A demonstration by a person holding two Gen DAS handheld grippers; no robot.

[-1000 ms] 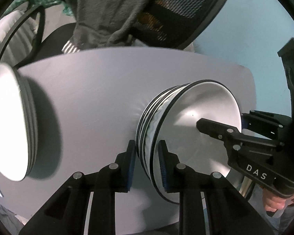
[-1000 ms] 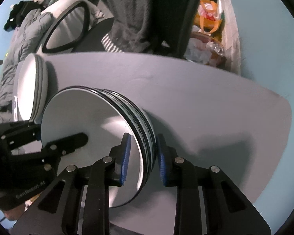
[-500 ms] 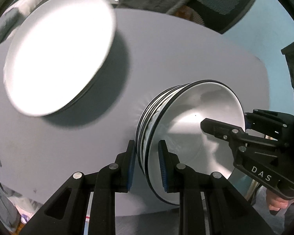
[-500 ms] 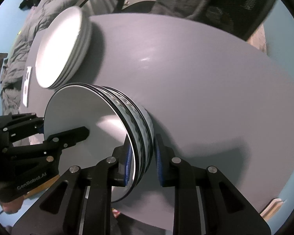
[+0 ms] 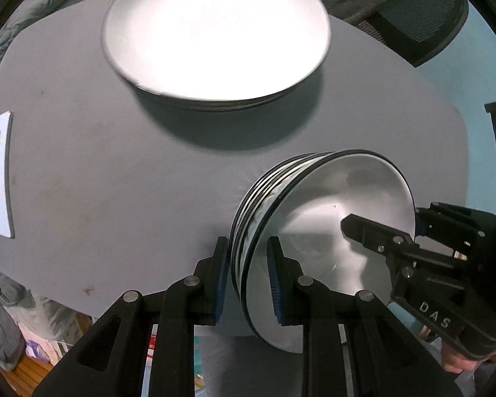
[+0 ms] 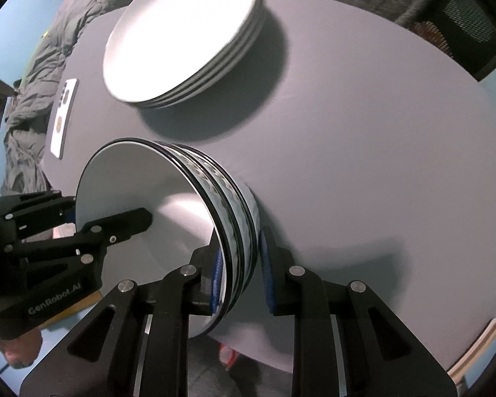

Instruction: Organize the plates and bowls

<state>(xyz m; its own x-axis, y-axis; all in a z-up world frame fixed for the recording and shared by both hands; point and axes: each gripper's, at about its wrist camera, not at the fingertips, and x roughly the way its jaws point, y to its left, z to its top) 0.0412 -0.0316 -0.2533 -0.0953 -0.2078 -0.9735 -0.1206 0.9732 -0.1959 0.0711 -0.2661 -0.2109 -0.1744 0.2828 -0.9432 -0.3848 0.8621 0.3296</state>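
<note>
The grey round table fills both views. On it, toward twelve o'clock in the left wrist view and eleven o'clock in the right, sits the stack of white plates, flat and face up, its axis vertical. Next in size is the nested stack of black-rimmed bowls, at about four o'clock in the left view and eight o'clock in the right, apparently carried just above the tabletop between the two tools; whether its base touches the table is unclear. The left gripper is clenched on the near rim, one pad inside the top bowl and one outside the stack; the right gripper grips the opposite rim the same way, seen at four o'clock in the left view. The bowls open upward, toward the cameras, with the stack's axis roughly vertical and the rims level. To do this carry well, both hands should travel together at one height so the rims stay level and the nested bowls do not shift, keeping clear of the plates. Smallest, a white phone lies flat at nine o'clock near the table edge.
</note>
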